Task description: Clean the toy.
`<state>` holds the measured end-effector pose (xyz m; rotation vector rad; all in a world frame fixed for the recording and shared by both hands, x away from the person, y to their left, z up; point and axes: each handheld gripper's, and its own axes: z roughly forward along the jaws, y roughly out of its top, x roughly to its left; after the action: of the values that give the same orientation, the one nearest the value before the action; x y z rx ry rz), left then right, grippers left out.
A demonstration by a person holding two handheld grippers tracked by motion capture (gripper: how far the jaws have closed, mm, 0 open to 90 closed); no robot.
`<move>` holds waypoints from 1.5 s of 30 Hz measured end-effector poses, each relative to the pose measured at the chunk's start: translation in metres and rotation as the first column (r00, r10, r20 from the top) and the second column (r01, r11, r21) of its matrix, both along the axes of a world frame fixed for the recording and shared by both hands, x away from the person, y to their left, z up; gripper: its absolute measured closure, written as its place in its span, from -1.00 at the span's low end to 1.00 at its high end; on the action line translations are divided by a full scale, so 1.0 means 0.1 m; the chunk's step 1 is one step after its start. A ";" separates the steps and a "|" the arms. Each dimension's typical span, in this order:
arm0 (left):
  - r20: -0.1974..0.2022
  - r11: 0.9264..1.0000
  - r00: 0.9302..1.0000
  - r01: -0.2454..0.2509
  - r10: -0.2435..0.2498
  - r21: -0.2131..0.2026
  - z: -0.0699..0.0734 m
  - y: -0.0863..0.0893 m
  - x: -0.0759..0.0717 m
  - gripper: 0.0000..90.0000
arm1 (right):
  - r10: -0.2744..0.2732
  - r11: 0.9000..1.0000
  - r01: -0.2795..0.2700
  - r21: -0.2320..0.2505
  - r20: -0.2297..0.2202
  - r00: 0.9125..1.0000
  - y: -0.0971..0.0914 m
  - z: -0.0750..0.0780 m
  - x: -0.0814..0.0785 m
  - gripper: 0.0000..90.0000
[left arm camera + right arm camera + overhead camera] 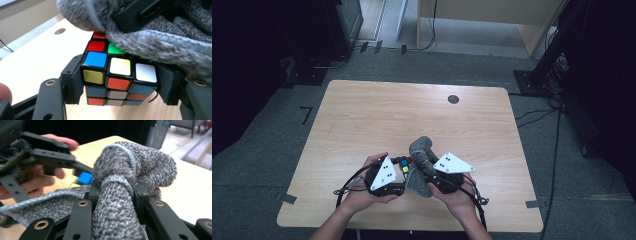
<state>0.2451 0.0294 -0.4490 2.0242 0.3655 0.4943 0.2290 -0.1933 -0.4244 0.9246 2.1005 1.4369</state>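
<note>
The puzzle cube [117,77] sits in the lower centre of the left gripper view, clamped between the two black jaws of the left gripper [120,82], whose pads press flat on its left and right faces. Its facing tiles read blue, yellow-white and white along the top row, with yellow, orange and blue below. In the high view the cube [404,164] shows as a small patch of colour at the lower centre of the frame, between the two hands.

A grey knitted cloth [160,42] lies over the cube's upper rear edge and covers part of its top face. In the right gripper view a bunched roll of this cloth [117,195] stands at centre, pinched between the jaws of the right gripper [116,192], which bear on it from both sides. A flat flap of the cloth trails to the lower left of that frame.

In the high view the left gripper [399,172] and the right gripper [424,167] lie close together at lower centre, each under a grey three-cornered plate. Both rest above the light wooden table [362,115].
</note>
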 end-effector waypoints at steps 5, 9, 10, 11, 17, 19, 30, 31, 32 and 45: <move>0.005 1.000 1.000 0.009 -0.009 -0.009 -0.01 -0.01 -0.01 -0.24 | 0.024 0.996 -0.015 -0.086 0.099 0.995 0.19 -0.01 -0.14 0.47; -0.004 0.998 1.000 0.019 -0.019 -0.057 0.02 0.06 0.00 -0.24 | -0.022 1.000 0.022 0.009 0.029 0.999 0.02 0.03 -0.06 0.49; -0.009 0.997 1.000 0.022 -0.023 -0.077 0.03 0.09 0.01 -0.24 | -0.047 0.998 0.047 0.041 0.005 0.999 -0.06 0.03 -0.01 0.51; -0.019 0.993 0.999 0.032 -0.035 -0.114 0.04 0.12 0.01 -0.24 | -0.078 0.995 0.079 0.058 -0.016 0.997 -0.13 0.03 0.02 0.51; -0.055 0.960 0.994 0.074 -0.092 -0.270 0.10 0.21 0.03 -0.24 | -0.025 0.984 0.035 0.177 -0.058 0.998 -0.21 -0.08 0.05 0.51; -0.048 0.959 0.995 0.075 -0.092 -0.273 0.10 0.23 0.03 -0.25 | -0.030 0.986 0.040 0.162 -0.067 0.997 -0.18 -0.15 0.06 0.51; -0.047 0.958 0.996 0.061 -0.078 -0.279 0.08 0.26 0.01 -0.25 | 0.029 0.956 -0.027 0.292 -0.002 1.000 -0.18 0.00 0.00 0.51; -0.049 0.955 0.995 0.064 -0.081 -0.289 0.09 0.27 0.01 -0.25 | 0.029 0.954 -0.014 0.300 -0.048 0.998 -0.19 -0.07 0.05 0.51; -0.057 0.947 0.994 0.068 -0.090 -0.313 0.09 0.30 0.01 -0.25 | 0.029 0.954 -0.014 0.300 -0.048 0.998 -0.19 -0.07 0.05 0.51; -0.052 0.947 0.996 0.058 -0.078 -0.315 0.10 0.34 0.00 -0.25 | 0.047 0.957 -0.035 0.288 -0.034 0.998 -0.15 -0.09 0.04 0.51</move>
<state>0.2456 0.0635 -0.4395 1.7395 0.3855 0.3069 0.2330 -0.2081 -0.4332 1.0290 1.9810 1.7936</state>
